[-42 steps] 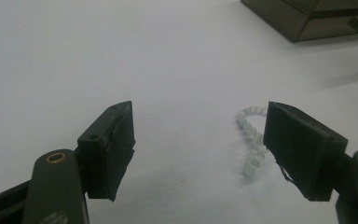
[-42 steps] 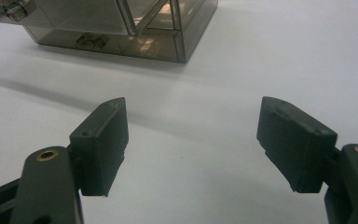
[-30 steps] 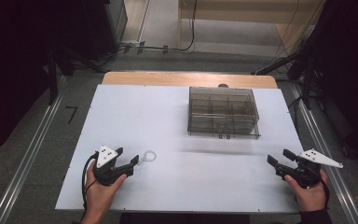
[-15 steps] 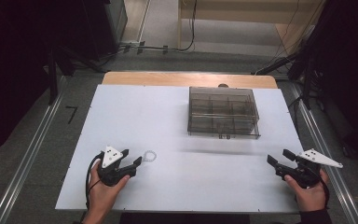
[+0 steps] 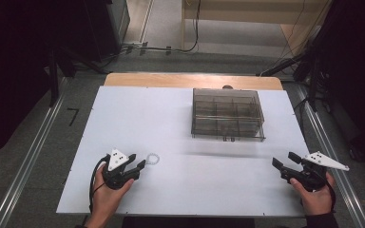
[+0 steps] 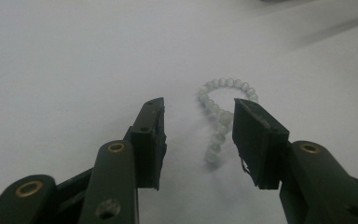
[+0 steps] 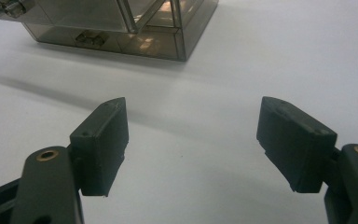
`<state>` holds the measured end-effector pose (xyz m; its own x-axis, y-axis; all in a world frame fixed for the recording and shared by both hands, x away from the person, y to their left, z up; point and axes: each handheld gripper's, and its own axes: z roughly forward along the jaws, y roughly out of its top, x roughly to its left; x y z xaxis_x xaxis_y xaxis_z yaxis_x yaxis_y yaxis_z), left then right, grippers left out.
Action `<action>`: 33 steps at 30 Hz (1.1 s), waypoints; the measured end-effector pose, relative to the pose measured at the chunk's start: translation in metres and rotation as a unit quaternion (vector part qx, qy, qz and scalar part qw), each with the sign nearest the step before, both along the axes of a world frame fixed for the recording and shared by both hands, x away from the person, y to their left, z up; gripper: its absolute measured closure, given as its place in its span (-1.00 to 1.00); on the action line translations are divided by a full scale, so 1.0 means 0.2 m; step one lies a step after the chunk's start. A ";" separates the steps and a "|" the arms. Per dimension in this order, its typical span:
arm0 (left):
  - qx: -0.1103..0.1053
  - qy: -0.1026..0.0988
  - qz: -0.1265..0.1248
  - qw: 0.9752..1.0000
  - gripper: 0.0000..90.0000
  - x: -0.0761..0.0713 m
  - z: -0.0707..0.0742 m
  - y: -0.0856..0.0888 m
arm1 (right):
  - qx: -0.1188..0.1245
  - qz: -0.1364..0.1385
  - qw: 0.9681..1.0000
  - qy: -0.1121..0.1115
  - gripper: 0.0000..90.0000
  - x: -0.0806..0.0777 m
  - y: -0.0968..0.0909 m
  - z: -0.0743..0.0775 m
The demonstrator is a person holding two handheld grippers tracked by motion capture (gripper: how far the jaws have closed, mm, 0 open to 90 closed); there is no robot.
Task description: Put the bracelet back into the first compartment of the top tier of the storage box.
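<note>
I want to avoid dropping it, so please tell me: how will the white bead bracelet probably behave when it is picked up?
The bead bracelet is a loop of small round beads, so it will probably hang limp and sag. The beads look smooth and glossy, so they may slip or roll between the pads. The left hand-held gripper has just been closing around the bracelet; its pads do not yet press on it.

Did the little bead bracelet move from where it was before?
No. The bead bracelet lies at the same spot on the white table, left of the clear box. The left gripper, its jaws just closing, has pulled back slightly toward the near edge.
</note>
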<state>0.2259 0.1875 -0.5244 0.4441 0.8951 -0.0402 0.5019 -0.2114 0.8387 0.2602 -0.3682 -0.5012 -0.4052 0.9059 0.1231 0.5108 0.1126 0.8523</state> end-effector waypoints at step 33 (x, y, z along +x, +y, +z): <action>-0.018 0.011 -0.031 0.999 0.93 0.00 0.02 -0.02 | 0.001 0.000 1.000 0.004 -0.47 0.00 0.00 0.00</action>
<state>0.2255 0.1842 -0.5213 0.4981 0.8633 -0.0816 0.5069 -0.2136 0.8351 0.2606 -0.3684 -0.5017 -0.4034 0.9060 0.1283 0.5170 0.1100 0.8489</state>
